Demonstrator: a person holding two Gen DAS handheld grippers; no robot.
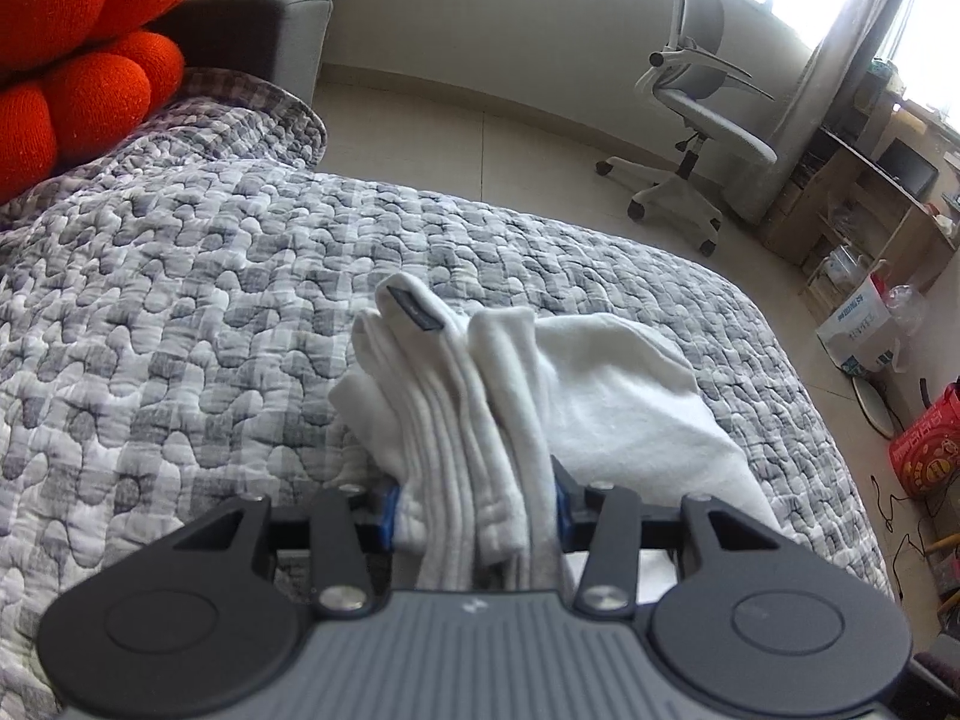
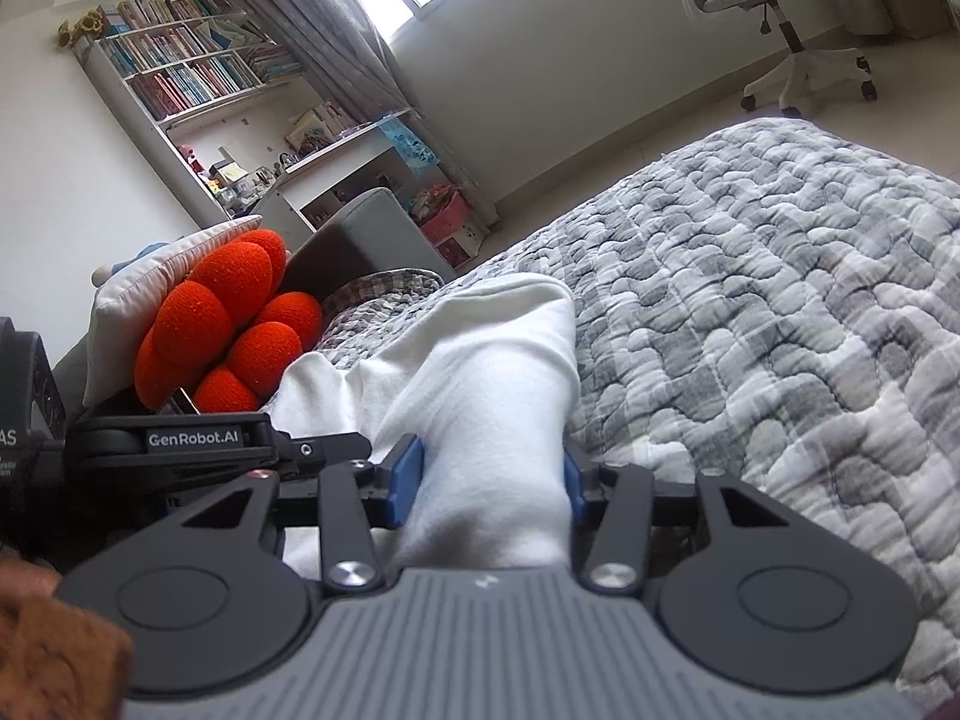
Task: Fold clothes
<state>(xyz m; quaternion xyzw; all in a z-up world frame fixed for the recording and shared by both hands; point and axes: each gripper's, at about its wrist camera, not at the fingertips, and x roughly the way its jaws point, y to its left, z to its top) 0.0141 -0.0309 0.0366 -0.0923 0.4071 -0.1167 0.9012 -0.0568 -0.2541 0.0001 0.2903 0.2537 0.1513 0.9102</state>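
Note:
A white garment (image 1: 612, 384) lies bunched on the grey checked quilt (image 1: 210, 300) of a bed. My left gripper (image 1: 474, 504) is shut on a thick bundle of its folds, which fills the gap between the blue pads; a dark label (image 1: 414, 306) shows on the far end of the bundle. In the right wrist view the same white garment (image 2: 480, 360) runs up between the pads of my right gripper (image 2: 491, 483), which press on it from both sides. The left gripper's black body (image 2: 198, 444) sits close beside it on the left.
A red knobbly cushion (image 1: 78, 72) and a grey headboard stand at the bed's head. Beyond the bed are tiled floor, a grey office chair (image 1: 690, 120), boxes and a red bag (image 1: 924, 450) at the right, and a bookshelf (image 2: 192, 72).

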